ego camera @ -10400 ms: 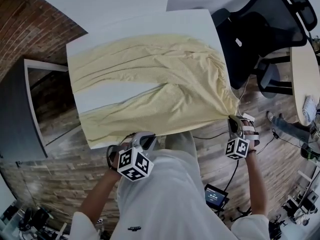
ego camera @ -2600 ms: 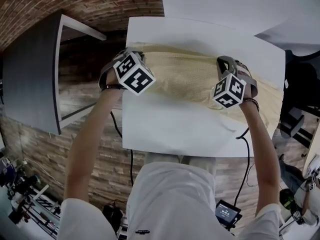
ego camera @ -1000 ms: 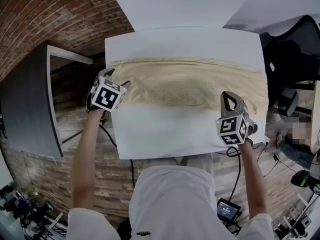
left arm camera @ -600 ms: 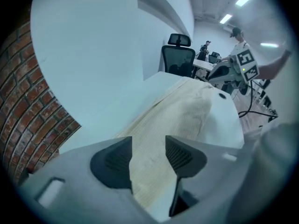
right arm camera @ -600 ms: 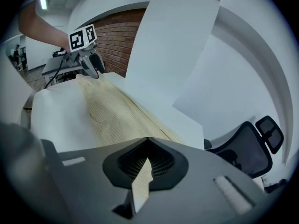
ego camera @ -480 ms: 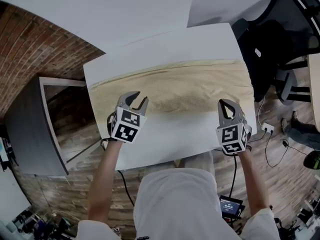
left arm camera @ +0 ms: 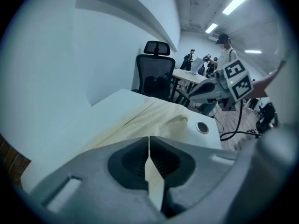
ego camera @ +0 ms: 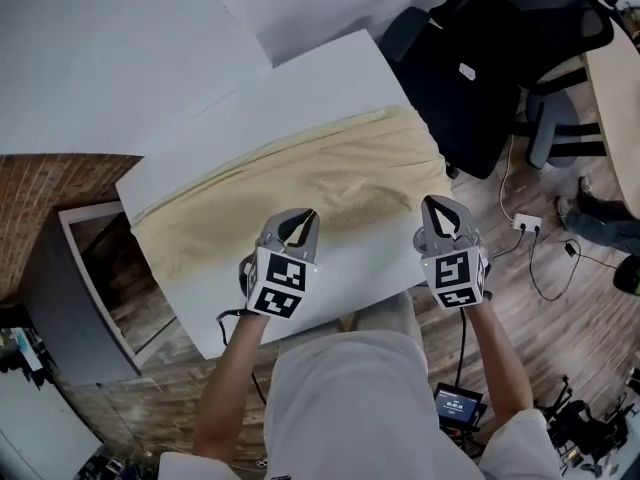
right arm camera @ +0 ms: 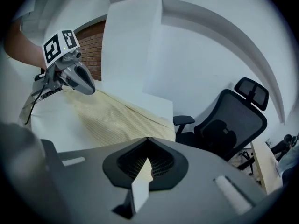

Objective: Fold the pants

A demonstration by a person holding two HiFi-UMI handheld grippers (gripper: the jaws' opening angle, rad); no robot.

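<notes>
Pants [ego camera: 300,173] lie flat on the white table [ego camera: 280,103] as one long narrow band. The long axis slants from low and far out to the left of your left gripper [ego camera: 303,215] up to a spot just beyond your right gripper [ego camera: 441,204]. The left end reaches the table's left edge; the right end stops at the table corner, beside the black office chair [ego camera: 470,78]. Which end is the waist, can't tell. Your left gripper points away from you and down at the band's near long edge, about mid-length. Its jaws have just been closing and are now pressed together, with a thin sliver of pale cloth caught between the pads. Just right of it, the fabric shows a small raised ripple along that same edge. Your right gripper sits well apart from the left one, at the band's right end, also tilted down. Its jaws are pressed together too, pinching the near edge of the pants, with a small tab of cloth between them. The rest of the band lies on the far side of both grippers.
</notes>
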